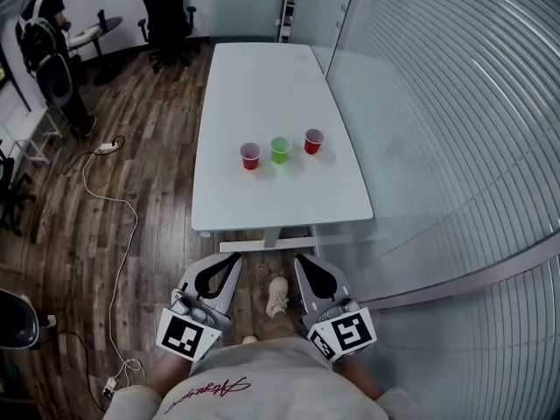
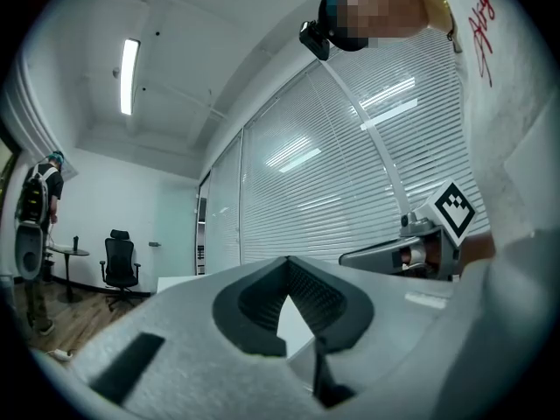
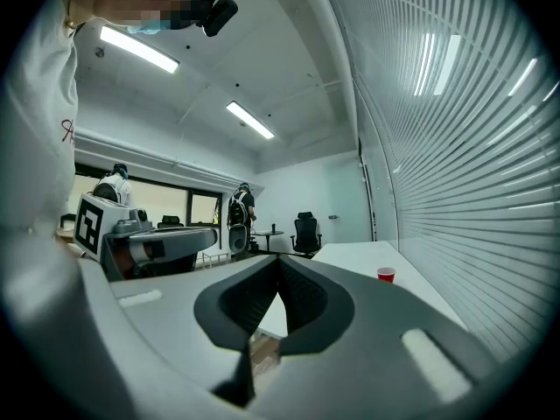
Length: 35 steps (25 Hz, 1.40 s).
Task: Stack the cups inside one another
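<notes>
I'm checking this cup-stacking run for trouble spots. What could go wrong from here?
The left tool and right tool are both shut and short of the table; arriving unopened, they would likely shove a cup rather than grip it.
The green cup stands close between the left red cup and right red cup; reaching for it might tip a neighbour.
The right red cup is nearest the table's edge, so a nudge may send it off.

Long white rectangular table (image 1: pixel 262 77) on dark wood-plank floor (image 1: pixel 157 129). Black swivel office chair (image 1: pixel 168 11) near its far corner — white cable (image 1: pixel 129 252) snaking along the floor.
</notes>
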### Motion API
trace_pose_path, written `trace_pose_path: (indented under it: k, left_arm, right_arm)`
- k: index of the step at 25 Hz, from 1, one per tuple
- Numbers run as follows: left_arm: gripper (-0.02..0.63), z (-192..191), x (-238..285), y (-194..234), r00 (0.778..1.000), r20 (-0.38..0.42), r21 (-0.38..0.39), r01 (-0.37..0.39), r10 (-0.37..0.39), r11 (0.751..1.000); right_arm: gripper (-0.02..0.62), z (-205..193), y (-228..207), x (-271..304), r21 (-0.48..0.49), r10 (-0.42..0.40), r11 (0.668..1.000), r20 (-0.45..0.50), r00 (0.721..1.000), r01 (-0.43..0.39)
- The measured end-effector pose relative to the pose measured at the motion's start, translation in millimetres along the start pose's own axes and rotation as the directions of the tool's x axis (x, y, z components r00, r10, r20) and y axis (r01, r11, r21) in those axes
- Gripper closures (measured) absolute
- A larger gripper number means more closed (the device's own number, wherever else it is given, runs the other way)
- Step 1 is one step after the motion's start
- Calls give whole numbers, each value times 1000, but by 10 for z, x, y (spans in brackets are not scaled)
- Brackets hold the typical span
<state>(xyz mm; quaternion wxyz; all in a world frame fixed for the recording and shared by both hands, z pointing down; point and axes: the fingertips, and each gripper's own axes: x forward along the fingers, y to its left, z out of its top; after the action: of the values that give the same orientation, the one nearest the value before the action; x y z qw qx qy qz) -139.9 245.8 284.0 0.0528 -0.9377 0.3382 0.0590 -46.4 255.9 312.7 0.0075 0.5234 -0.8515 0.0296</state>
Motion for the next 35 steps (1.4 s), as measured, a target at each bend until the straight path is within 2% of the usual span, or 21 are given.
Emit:
trace_pose_path:
  k: [7,26,35]
  left_arm:
    - [611,-5,347,297,1000,11,2,-22,22,1000]
    - [611,-192,1634,942,999,-11,-14,-46,46,999]
    - [611,-211,2162,1202,996,-18,4,-90,90,996]
  right_arm:
    - [594,133,-275,350,-35,11,999,11,1000,-11]
    - [595,219,-1404,1276,-22,34,999,-25,999,-35]
    - [594,342,-1949,1626,-17,61,998,-10,998,-61]
